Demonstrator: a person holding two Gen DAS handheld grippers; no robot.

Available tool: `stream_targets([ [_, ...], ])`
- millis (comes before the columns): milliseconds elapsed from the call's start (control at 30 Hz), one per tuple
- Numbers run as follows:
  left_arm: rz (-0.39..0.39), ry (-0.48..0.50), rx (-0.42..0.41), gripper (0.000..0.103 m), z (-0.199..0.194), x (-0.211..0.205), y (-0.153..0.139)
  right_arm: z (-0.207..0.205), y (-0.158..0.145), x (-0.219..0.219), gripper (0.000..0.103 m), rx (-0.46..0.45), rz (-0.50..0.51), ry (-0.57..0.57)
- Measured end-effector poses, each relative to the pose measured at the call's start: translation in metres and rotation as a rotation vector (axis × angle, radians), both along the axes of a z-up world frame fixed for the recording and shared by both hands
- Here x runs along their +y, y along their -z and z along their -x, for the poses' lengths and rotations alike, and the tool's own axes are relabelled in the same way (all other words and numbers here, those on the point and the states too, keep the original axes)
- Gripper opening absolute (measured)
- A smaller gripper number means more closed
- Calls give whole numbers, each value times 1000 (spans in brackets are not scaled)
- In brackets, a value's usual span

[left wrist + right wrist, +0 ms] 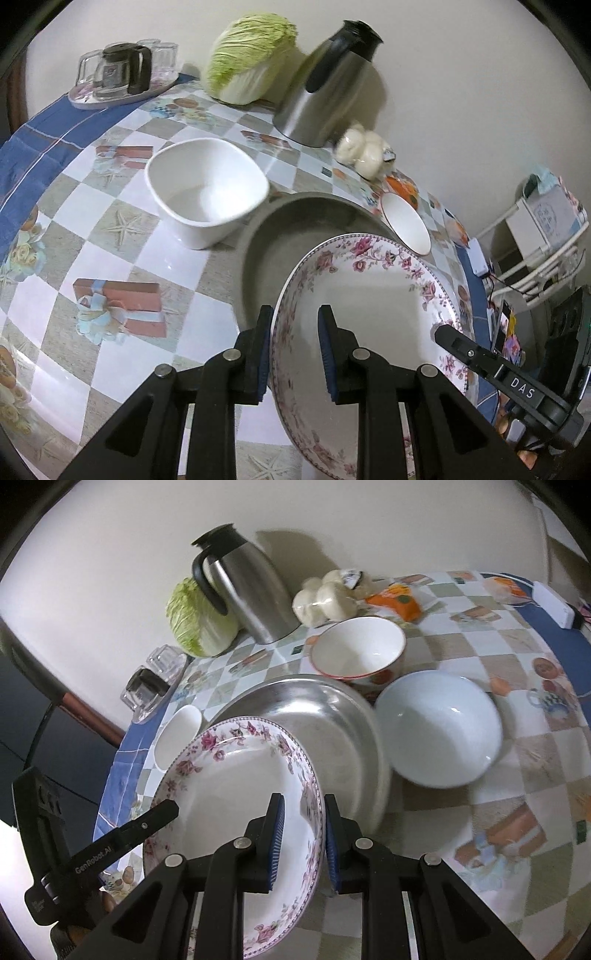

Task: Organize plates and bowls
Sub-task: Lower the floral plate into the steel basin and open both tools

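A white plate with a pink flower rim (373, 295) (236, 775) is held tilted over a round metal tray (291, 236) (325, 723). My left gripper (295, 350) is shut on the plate's left rim. My right gripper (303, 838) is shut on its right rim. A squarish white bowl (207, 188) (177, 727) stands left of the tray. A round white bowl (439, 727) stands right of it. A red-rimmed bowl (360, 648) (406, 221) stands behind the tray.
On the checkered tablecloth (110, 229) at the back stand a steel jug (325, 85) (243, 590), a cabbage (247, 59) (199, 616), steamed buns (362, 147) (325, 598), and a glass tray with teapot and glasses (118, 74). A white rack (546, 236) stands beyond the table's right edge.
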State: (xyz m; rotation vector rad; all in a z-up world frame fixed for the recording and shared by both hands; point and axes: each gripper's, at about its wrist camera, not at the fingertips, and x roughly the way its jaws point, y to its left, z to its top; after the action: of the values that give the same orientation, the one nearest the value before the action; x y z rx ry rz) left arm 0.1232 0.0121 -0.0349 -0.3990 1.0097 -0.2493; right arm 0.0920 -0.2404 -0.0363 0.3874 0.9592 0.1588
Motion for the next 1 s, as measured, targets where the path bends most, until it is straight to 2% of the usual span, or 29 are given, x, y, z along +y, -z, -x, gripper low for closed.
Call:
stream_targets([
  [267,31,-13,0,24,-14,5,-1,-14,2,6,22,-13,-10,-18],
  [533,-34,12,-8,24,-26,-14,-8,-22,0,-5,22,-25,-29,4],
  [800,-38,-7,43,24,-48,-24,1,-36,7,-20,22,-20,-57,26],
  [1000,-54,-19,43,24,-58,-26,9,-49,18,-22,22,0,-58,29],
])
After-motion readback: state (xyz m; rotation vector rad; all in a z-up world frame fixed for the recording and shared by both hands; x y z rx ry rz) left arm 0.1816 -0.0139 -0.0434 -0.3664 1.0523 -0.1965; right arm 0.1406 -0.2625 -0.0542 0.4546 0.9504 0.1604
